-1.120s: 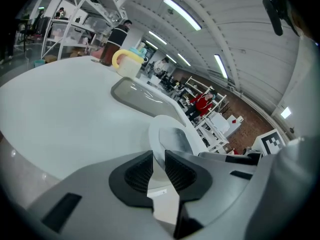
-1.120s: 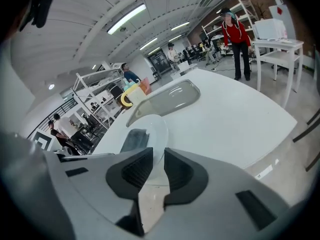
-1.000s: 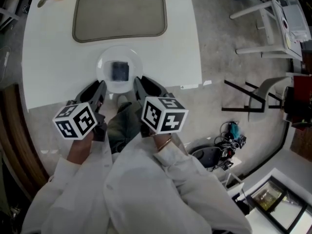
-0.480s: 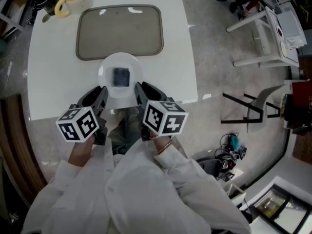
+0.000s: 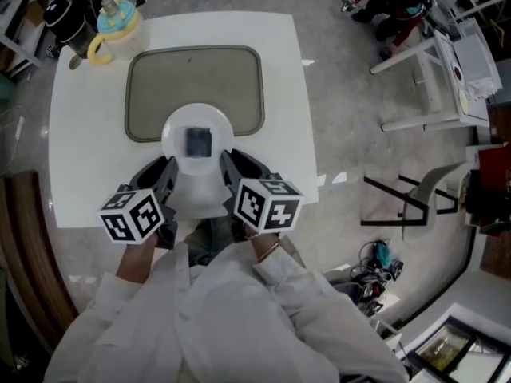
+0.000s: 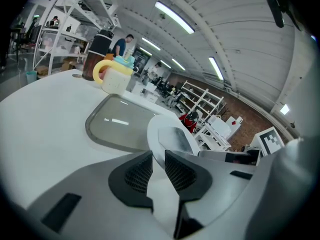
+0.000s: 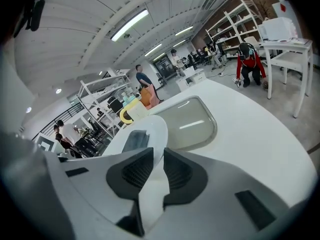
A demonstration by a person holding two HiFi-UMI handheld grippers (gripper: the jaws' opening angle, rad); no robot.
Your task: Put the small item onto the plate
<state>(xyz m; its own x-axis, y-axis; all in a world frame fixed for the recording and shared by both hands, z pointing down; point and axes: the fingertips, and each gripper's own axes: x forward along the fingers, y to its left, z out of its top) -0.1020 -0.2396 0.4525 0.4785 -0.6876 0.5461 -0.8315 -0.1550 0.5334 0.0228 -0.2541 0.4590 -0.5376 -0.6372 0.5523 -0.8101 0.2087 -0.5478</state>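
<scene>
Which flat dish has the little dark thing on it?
The round white plate, held by its rim between the left hand-held gripper and the right hand-held gripper; the dark item sits at its middle. The rectangular tray beyond holds none.

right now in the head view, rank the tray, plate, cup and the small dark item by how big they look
1. tray
2. plate
3. cup, farther from the camera, so it may be bigger than it looks
4. small dark item
</scene>
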